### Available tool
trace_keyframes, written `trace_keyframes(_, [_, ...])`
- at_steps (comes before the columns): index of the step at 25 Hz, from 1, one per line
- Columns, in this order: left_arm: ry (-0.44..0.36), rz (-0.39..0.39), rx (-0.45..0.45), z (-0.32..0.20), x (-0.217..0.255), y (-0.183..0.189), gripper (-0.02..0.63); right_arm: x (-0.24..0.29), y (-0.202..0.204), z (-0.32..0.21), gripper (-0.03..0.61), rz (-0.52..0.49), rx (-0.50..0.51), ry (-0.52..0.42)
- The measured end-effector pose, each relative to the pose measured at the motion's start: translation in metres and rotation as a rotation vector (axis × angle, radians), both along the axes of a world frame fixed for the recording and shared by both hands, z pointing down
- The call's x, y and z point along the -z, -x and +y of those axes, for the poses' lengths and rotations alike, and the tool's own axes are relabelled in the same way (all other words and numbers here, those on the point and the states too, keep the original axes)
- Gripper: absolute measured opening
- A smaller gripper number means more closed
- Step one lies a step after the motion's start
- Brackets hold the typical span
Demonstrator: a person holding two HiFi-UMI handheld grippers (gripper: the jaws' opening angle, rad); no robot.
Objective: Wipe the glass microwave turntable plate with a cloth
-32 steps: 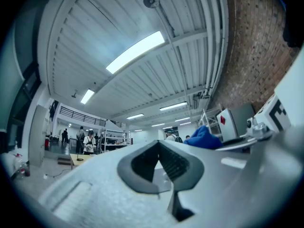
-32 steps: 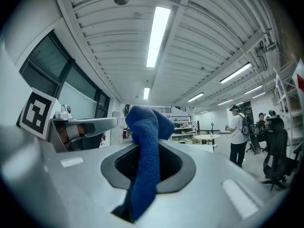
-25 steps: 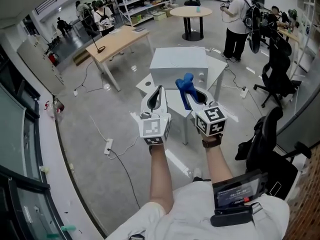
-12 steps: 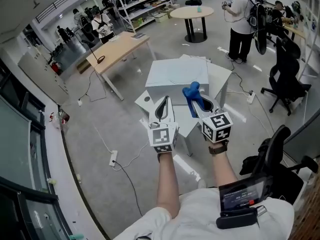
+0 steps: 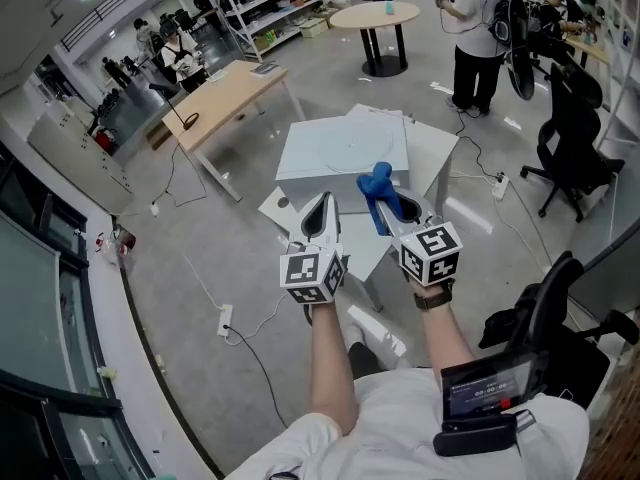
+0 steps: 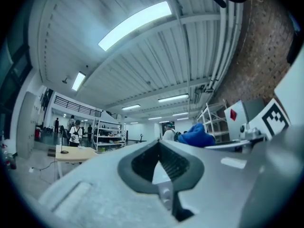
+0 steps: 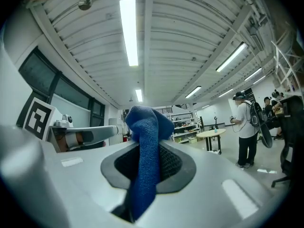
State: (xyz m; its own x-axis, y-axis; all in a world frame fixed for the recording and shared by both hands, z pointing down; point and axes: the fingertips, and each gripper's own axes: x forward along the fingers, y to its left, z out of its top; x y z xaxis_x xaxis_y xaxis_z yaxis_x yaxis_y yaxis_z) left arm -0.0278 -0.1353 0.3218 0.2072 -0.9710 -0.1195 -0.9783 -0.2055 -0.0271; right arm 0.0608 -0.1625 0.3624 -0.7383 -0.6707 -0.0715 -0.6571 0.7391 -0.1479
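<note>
Blue knitted cloth [image 5: 377, 183] [image 7: 145, 127] is pinched between the pressed-together jaws of the right gripper [image 5: 398, 208] [image 7: 147, 148], its bunched end sticking up past the tips and a strip running down between the dark ribbed pads. The left gripper [image 5: 322, 203] [image 6: 159, 144] is held just beside it, jaws pressed together with nothing between them. Both are raised in front of the person, well short of the white box-shaped appliance [image 5: 340, 153] that stands on a white table [image 5: 435, 153]. A faint round outline [image 5: 335, 146] lies on the appliance's top; whether that is the glass turntable plate cannot be told. The only print near at hand is the black-and-white square marker on each gripper's cube, one on the left cube [image 5: 310, 273] and one on the right cube [image 5: 430, 251]; they carry block patterns, not words. A small red diamond label [image 6: 232, 114] shows on a white panel in the left gripper view. A dark screen device [image 5: 485, 388] by the person's side shows red and pale marks too small to read. Farther off stand a long wooden table [image 5: 225, 88], a round table [image 5: 375, 13] and a person with a backpack [image 5: 478, 28].
</note>
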Motion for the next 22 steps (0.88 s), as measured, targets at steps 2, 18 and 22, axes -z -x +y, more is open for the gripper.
trace_keyframes(2, [-0.01, 0.003, -0.006, -0.009, -0.003, 0.0, 0.002, -0.005, -0.004, -0.009, 0.066, 0.008, -0.016, 0.001])
trace_keyframes(18, [-0.001, 0.024, -0.137, -0.142, -0.003, 0.032, 0.002, 0.001, 0.016, -0.127, 0.066, 0.057, -0.159, -0.02])
trace_keyframes(22, [-0.02, -0.029, -0.108, -0.182, -0.004, 0.064, 0.002, 0.012, 0.035, -0.161, 0.066, 0.058, -0.185, -0.044])
